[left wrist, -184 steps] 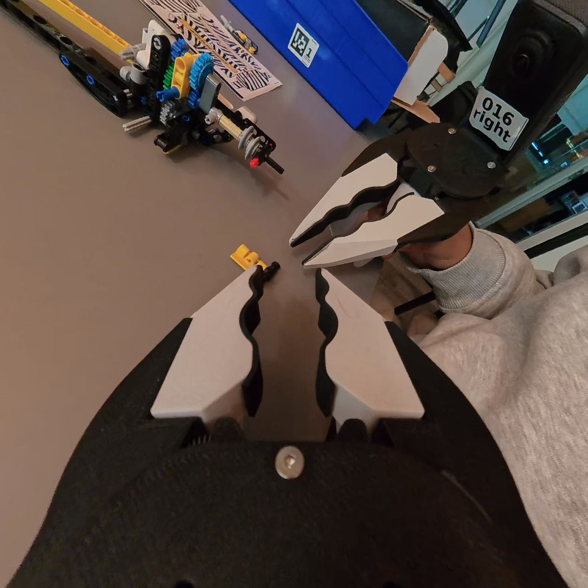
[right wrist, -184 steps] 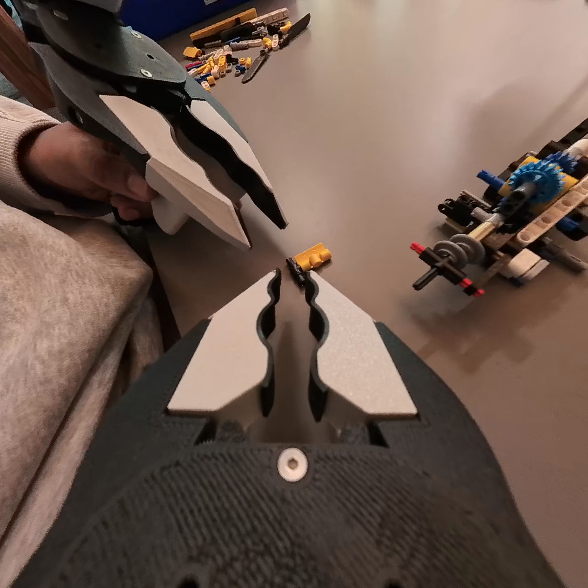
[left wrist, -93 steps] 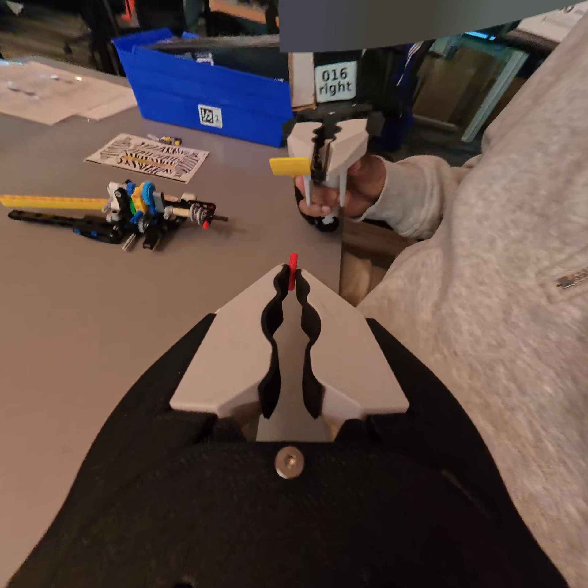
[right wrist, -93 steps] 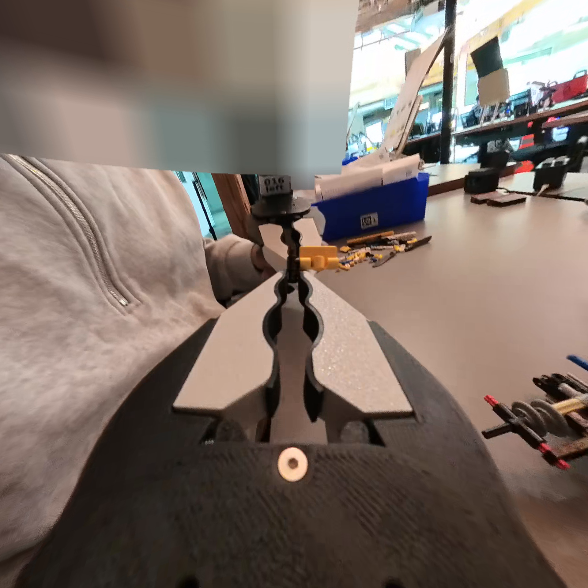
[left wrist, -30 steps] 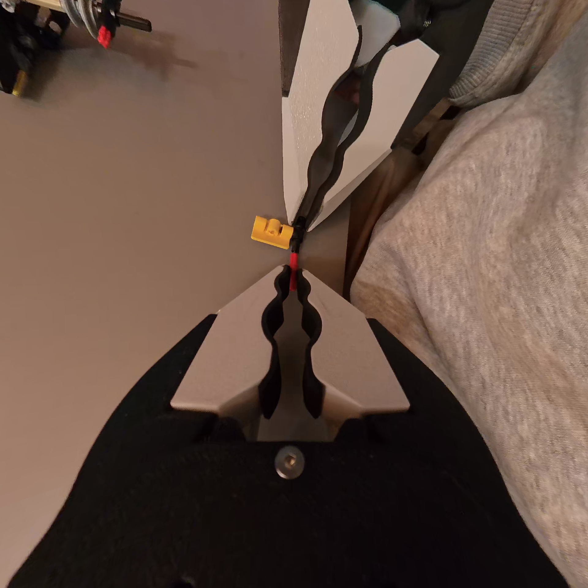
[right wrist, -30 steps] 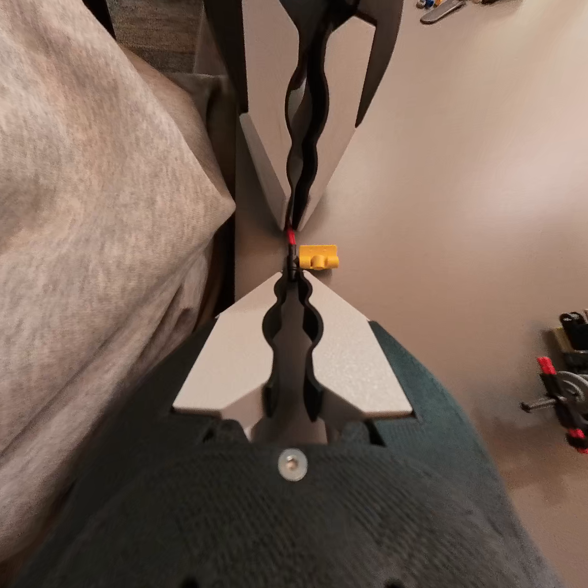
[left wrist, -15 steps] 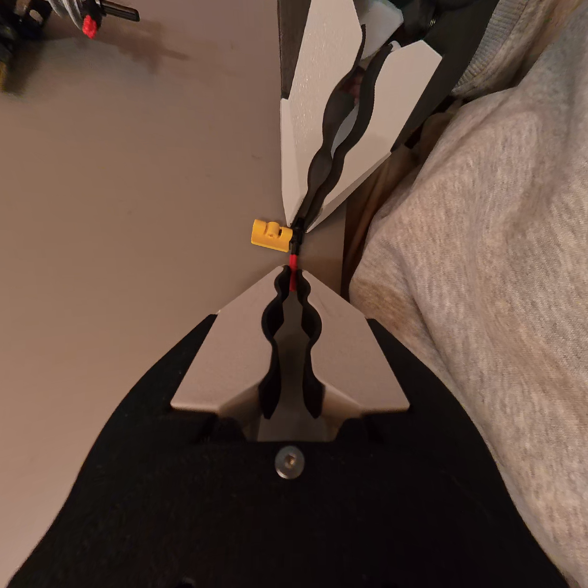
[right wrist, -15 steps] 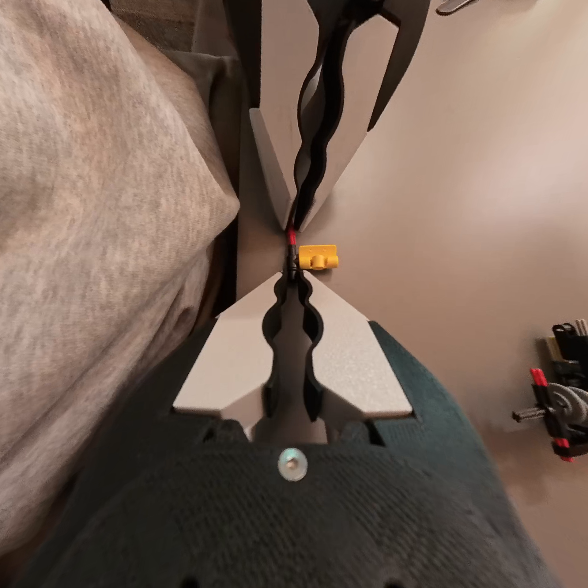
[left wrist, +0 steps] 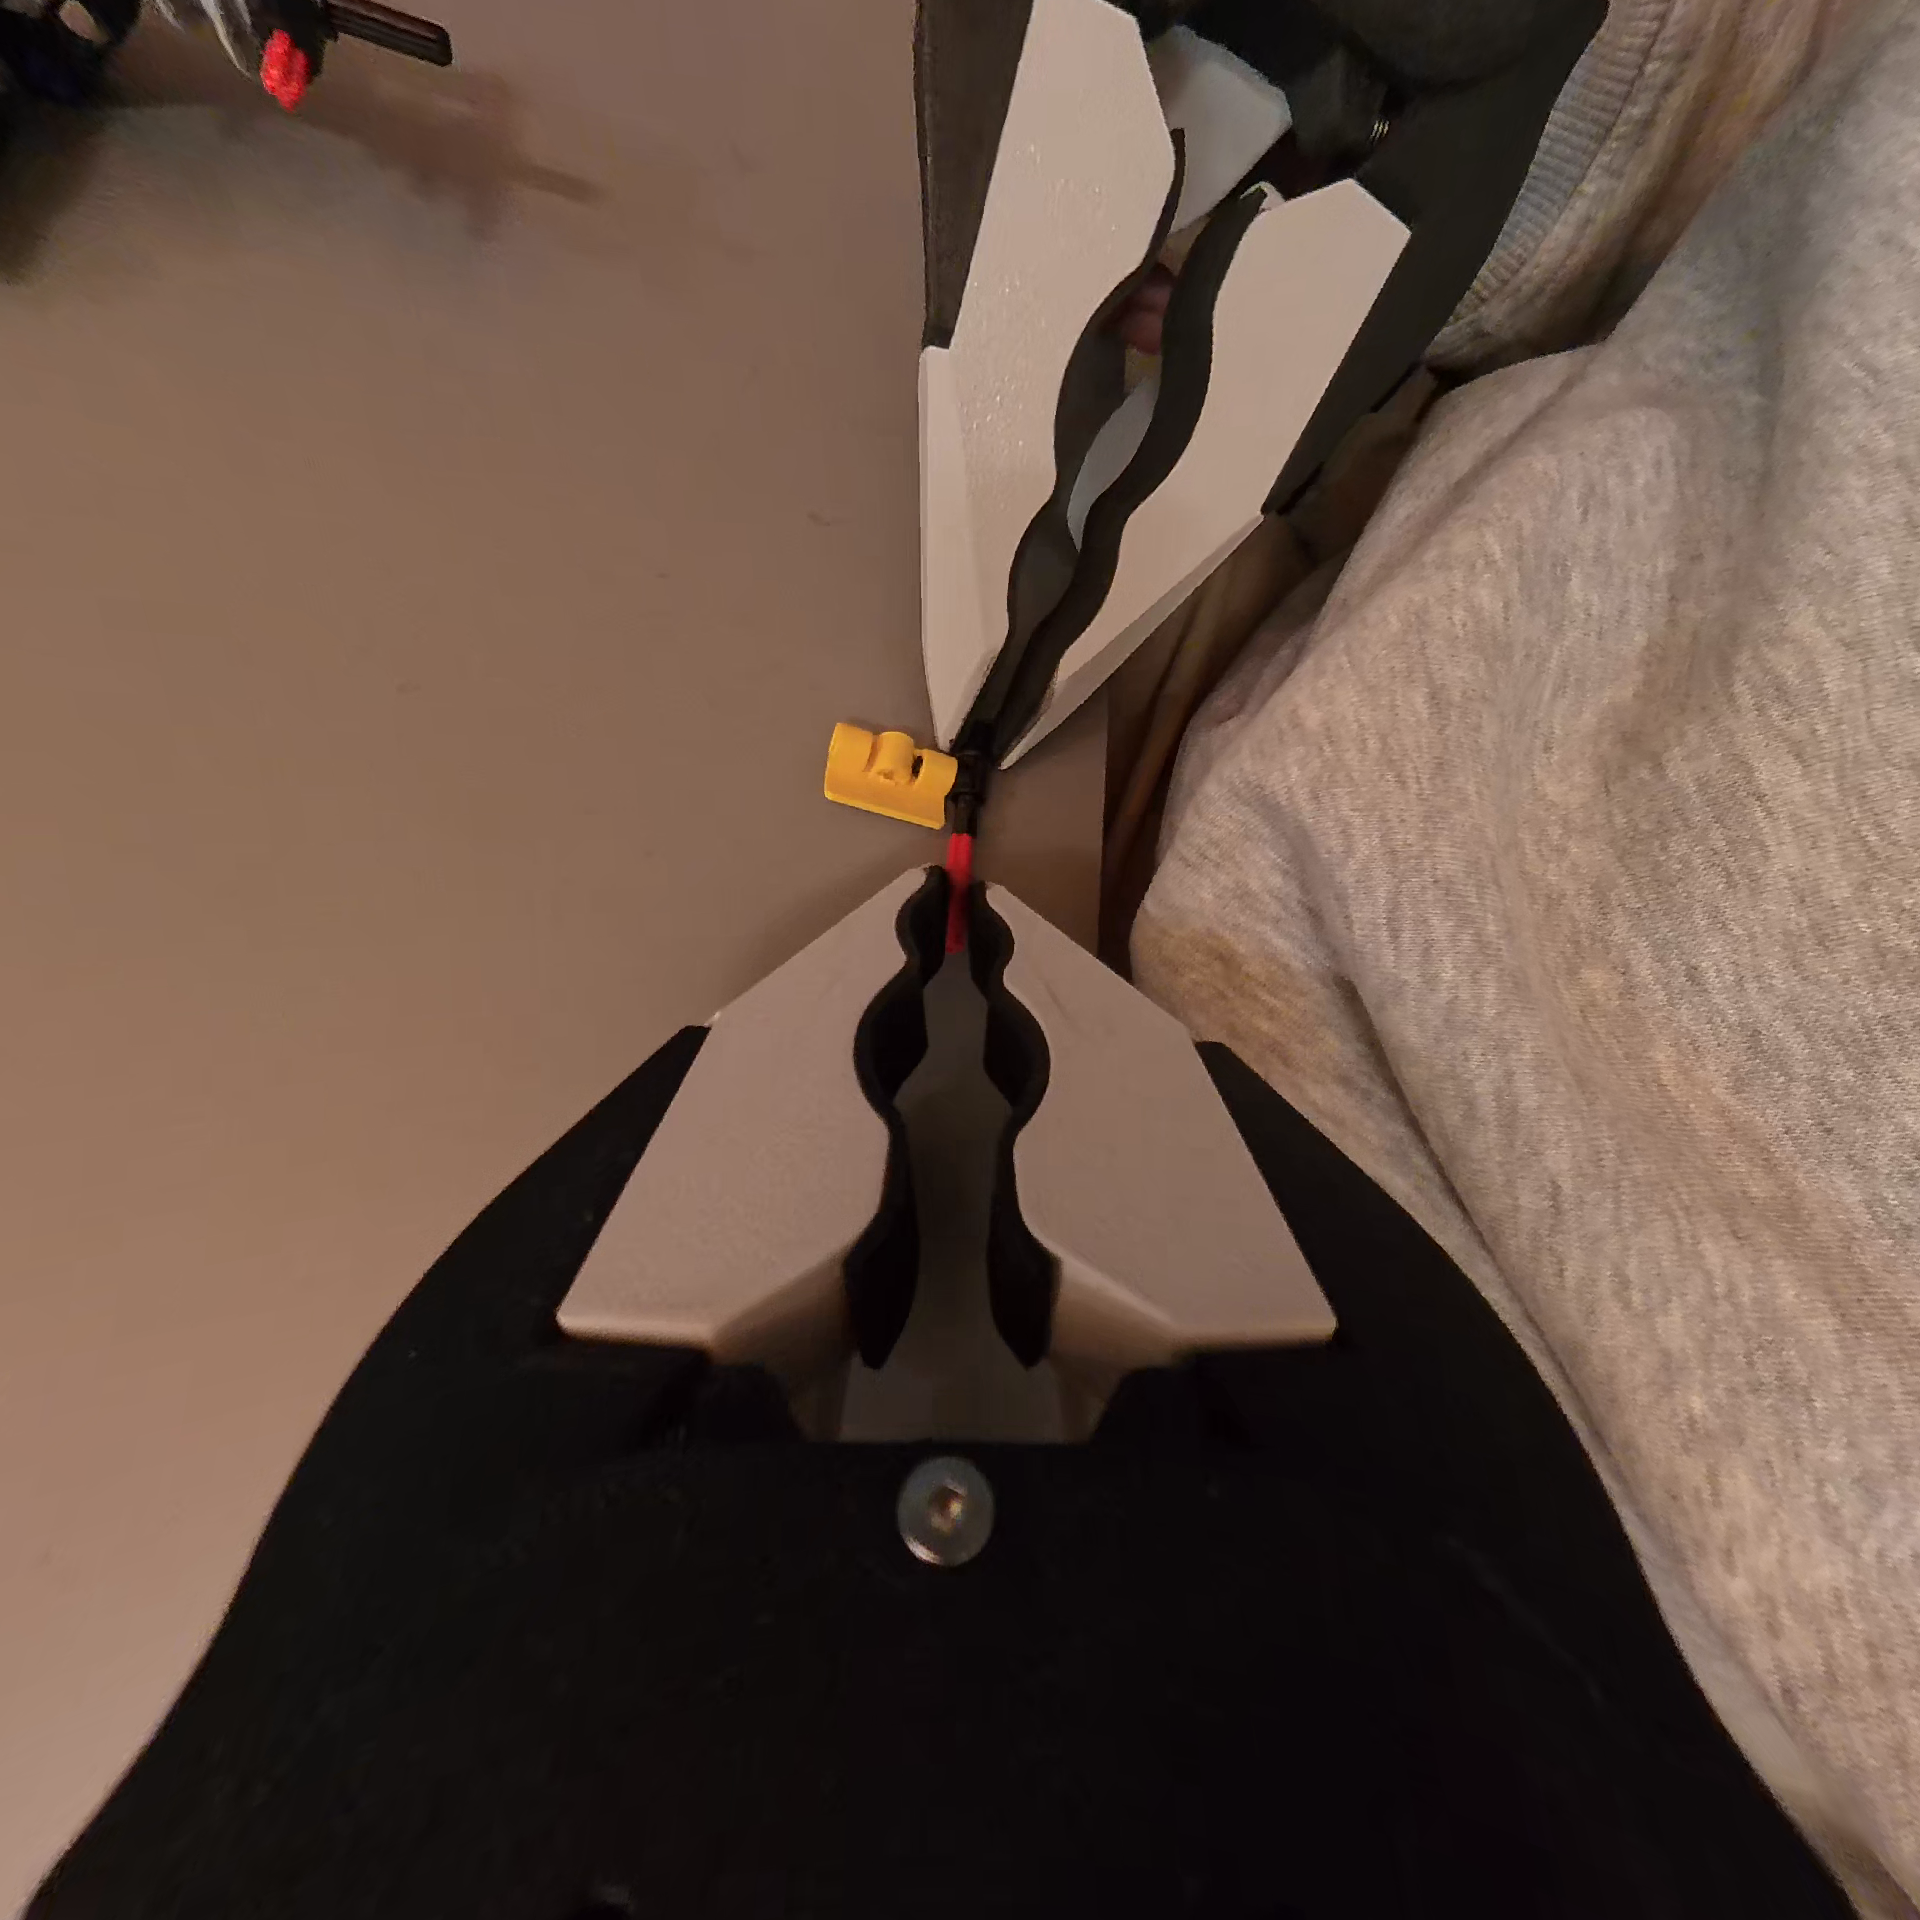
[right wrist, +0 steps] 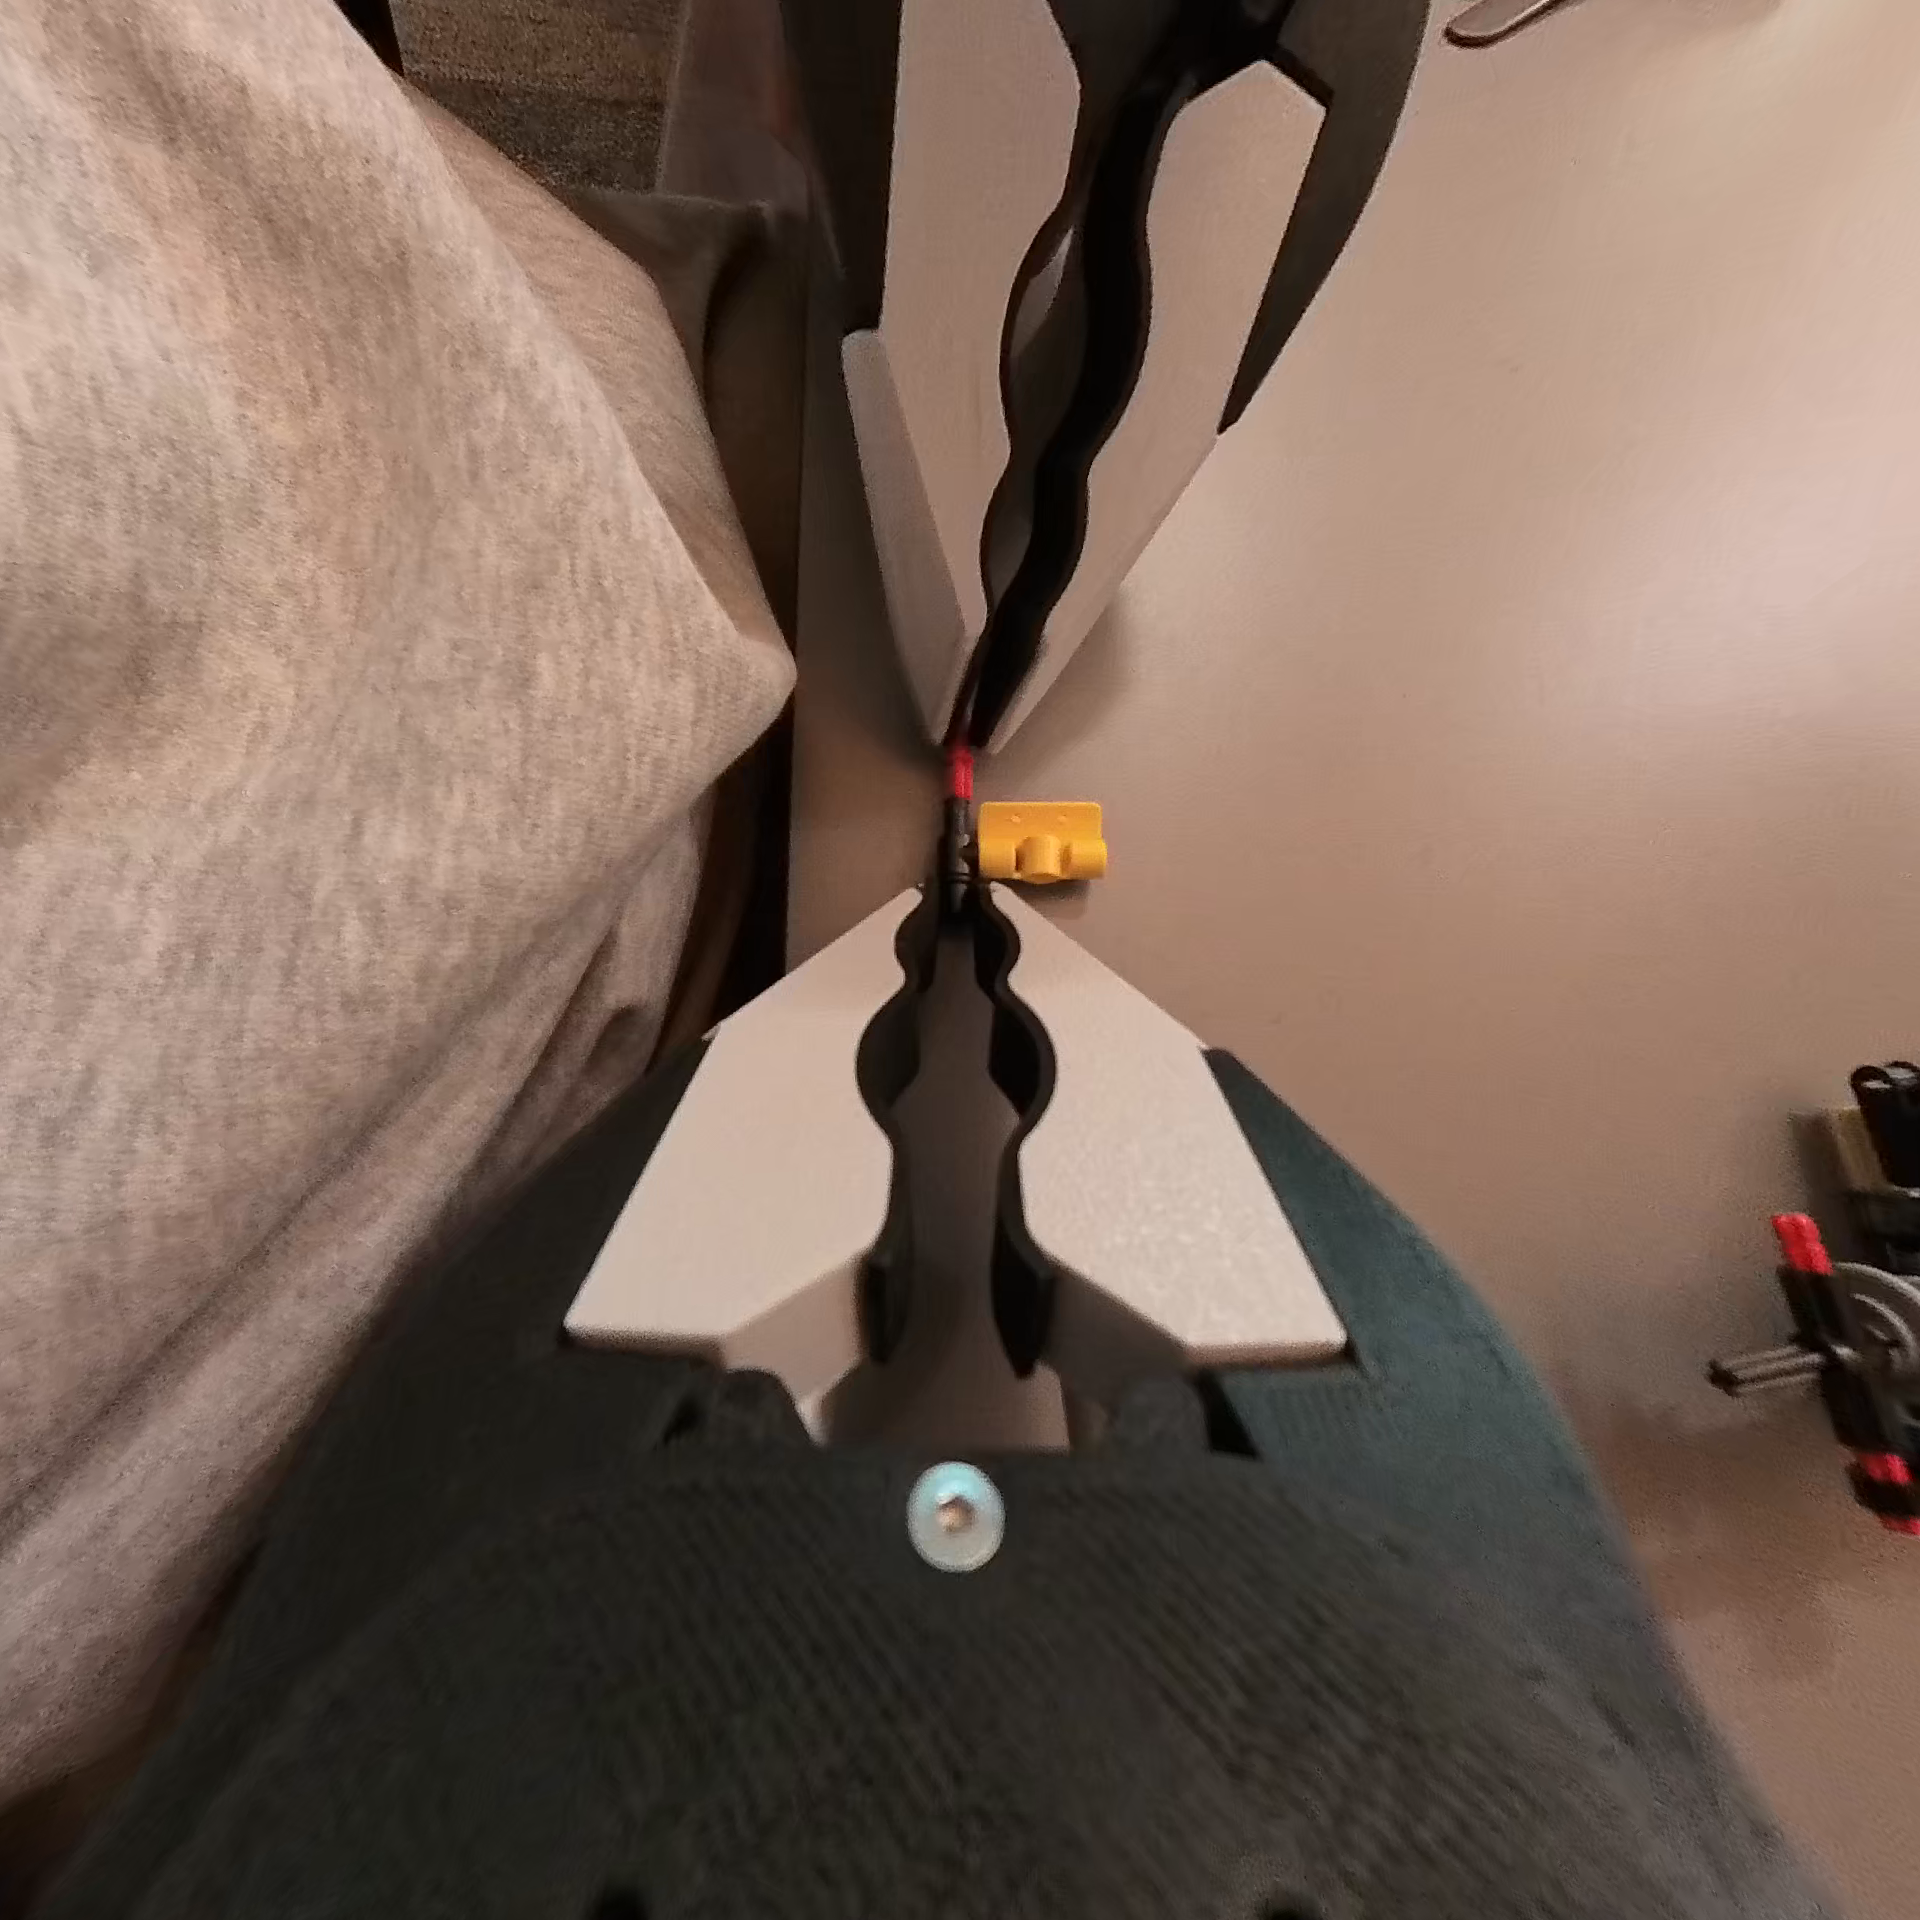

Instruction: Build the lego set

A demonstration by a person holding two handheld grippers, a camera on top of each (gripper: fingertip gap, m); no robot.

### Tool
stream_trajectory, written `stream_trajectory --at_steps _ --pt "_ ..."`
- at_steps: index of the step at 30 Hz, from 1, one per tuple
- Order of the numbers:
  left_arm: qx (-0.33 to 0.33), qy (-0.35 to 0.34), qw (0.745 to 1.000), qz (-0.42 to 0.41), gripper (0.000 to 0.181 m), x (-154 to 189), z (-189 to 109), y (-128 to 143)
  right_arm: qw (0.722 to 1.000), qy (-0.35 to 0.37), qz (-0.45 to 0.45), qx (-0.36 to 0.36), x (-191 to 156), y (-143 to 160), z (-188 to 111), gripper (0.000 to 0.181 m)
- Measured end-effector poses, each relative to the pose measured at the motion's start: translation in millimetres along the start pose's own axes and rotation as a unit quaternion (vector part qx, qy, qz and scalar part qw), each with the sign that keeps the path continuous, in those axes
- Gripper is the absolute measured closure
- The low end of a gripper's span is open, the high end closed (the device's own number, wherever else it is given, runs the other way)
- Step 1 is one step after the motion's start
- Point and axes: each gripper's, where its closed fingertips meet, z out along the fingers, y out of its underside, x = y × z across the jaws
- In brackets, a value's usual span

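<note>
Left tongs (left wrist: 954, 902): nearly closed at the tips, pinching a small red pin (left wrist: 957, 894). Also seen far off in the right wrist view (right wrist: 968, 740), pointing back toward the camera.

Right tongs (right wrist: 956, 902): nearly closed at the tips, pinching a small black pin piece (right wrist: 956, 854). Also seen far off in the left wrist view (left wrist: 975, 740), tips pointing toward the near tongs.

Red pin: pokes out past the left tips and lines up end to end with the black pin piece (left wrist: 966, 790). Touching it or pushed into it; cannot tell how deep.

Yellow lego piece (left wrist: 889, 775): stuck on the side of the black pin piece, just left of it in the left wrist view. In the right wrist view (right wrist: 1042, 842) sits just right of the black piece, with a small round knob facing the camera.

Place: both tongs meet tip to tip, held up above the table (left wrist: 416, 520), near its edge.

Lego build: partly made, well apart from the tongs. Only a bit shows, far left in the left wrist view (left wrist: 281, 52), with a red bit and a black rod. On the right edge in the right wrist view (right wrist: 1860, 1340), with red ends, a grey spring and black parts.

Grey sweater (right wrist: 312, 623): fills the side next to the table edge.

Containers: none seen here.
</note>
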Motion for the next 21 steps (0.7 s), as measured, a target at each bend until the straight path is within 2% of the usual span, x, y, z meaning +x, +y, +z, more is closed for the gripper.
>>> stream_trajectory --at_steps 21 --pt "-0.002 0.012 1.0 -0.016 0.181 1.6 2.9 -0.6 0.999 -0.022 0.021 0.014 -3.6 -3.2 2.4 0.176"
